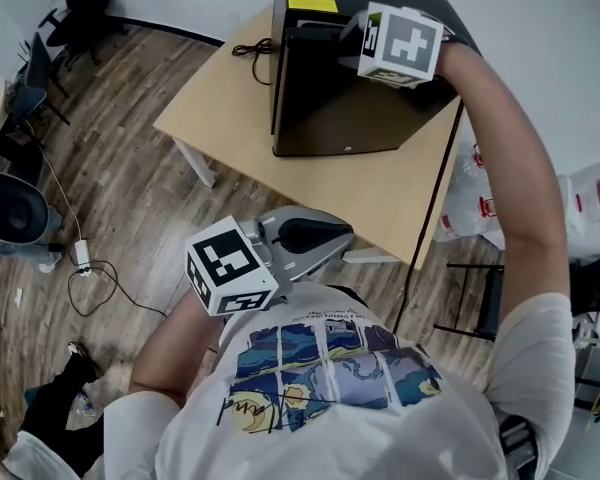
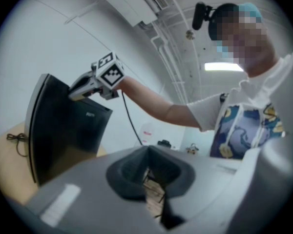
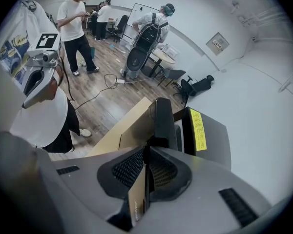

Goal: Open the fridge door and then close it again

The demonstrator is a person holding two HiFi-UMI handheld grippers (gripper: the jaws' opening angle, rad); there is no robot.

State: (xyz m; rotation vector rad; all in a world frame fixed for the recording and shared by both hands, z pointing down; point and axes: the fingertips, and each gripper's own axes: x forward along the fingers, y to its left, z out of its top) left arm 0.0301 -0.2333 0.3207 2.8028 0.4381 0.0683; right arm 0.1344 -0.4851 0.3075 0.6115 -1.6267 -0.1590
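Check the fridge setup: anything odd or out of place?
Only the fridge door stands ajar, a gap showing between it and the cabinet, with the right gripper at its top edge. Nothing spilled or damaged.

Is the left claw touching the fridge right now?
Apart. The head view shows the left claw held back by the person's chest, with bare tabletop between it and the fridge.

fridge (image 1: 330,108) top partly hidden behind right hand-held gripper (image 1: 325,32)

Office-like workroom around me, wood-plank floor (image 1: 110,118), black office chairs (image 1: 40,63), whiteboard (image 3: 138,13), light wooden table (image 1: 225,98), people standing (image 3: 74,23), white walls.
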